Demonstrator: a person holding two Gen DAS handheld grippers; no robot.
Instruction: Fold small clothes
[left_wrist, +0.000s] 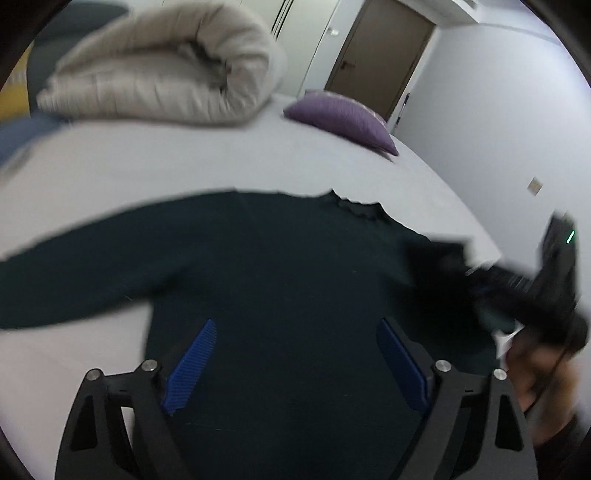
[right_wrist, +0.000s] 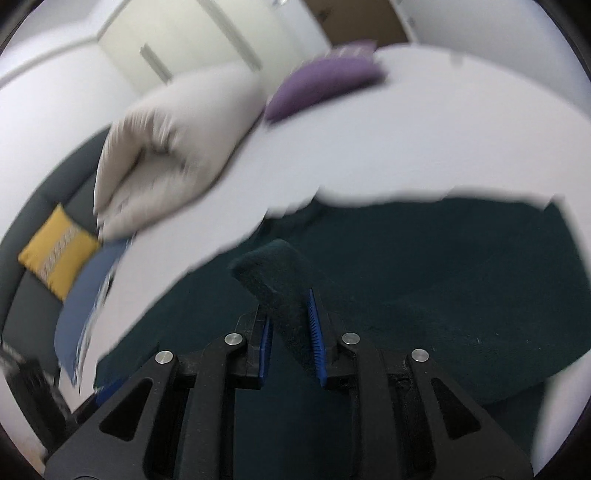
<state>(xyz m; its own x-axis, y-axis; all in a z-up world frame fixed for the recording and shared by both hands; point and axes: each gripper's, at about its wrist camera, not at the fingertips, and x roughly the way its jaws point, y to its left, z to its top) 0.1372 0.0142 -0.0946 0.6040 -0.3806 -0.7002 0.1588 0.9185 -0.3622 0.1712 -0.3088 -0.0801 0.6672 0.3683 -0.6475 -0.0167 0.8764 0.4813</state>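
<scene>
A dark green long-sleeved sweater (left_wrist: 280, 266) lies spread on the white bed (left_wrist: 184, 162), collar away from me. My left gripper (left_wrist: 295, 354) is open above the sweater's body, its blue pads wide apart and empty. My right gripper (right_wrist: 291, 332) is shut on the end of the sweater's sleeve (right_wrist: 273, 273), which it holds lifted over the sweater (right_wrist: 443, 277). In the left wrist view the right gripper (left_wrist: 443, 266) shows blurred at the sweater's right side.
A rolled beige duvet (left_wrist: 162, 70) and a purple pillow (left_wrist: 343, 114) lie at the far side of the bed. A blue cloth (right_wrist: 88, 295) lies by the bed's edge. A yellow cushion (right_wrist: 55, 254) sits on a dark sofa (right_wrist: 33, 206).
</scene>
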